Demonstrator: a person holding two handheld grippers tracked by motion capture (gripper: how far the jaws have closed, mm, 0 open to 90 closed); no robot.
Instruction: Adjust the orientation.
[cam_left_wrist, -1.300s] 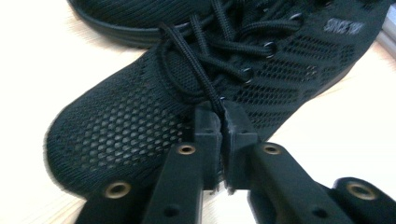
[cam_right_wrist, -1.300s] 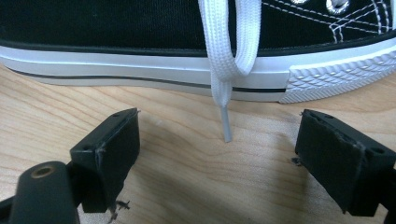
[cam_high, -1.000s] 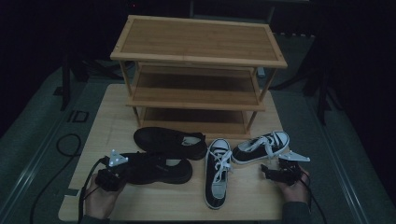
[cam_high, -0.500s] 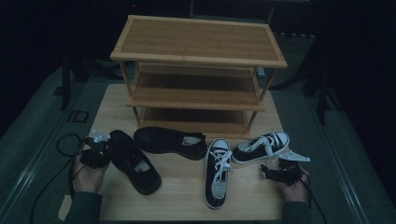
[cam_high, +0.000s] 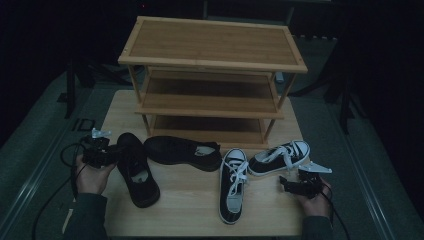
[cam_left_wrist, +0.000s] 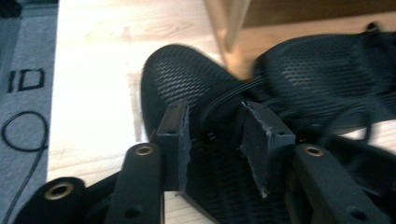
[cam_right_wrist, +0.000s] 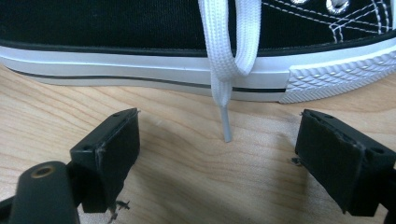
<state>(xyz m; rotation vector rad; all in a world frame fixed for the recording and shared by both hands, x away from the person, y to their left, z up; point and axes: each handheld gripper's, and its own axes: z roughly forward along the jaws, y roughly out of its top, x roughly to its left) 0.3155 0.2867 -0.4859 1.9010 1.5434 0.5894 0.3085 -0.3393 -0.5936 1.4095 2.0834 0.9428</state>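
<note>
Jaws of the left gripper have just been opening, the black shoe lying unpinched between them; right gripper jaws are being held spread before the sneaker; shoe rack is standing unfilled.

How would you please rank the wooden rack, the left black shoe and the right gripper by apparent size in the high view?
1. Rack, largest by far.
2. Left black shoe.
3. Right gripper, smallest, though it sits nearest the camera.
</note>
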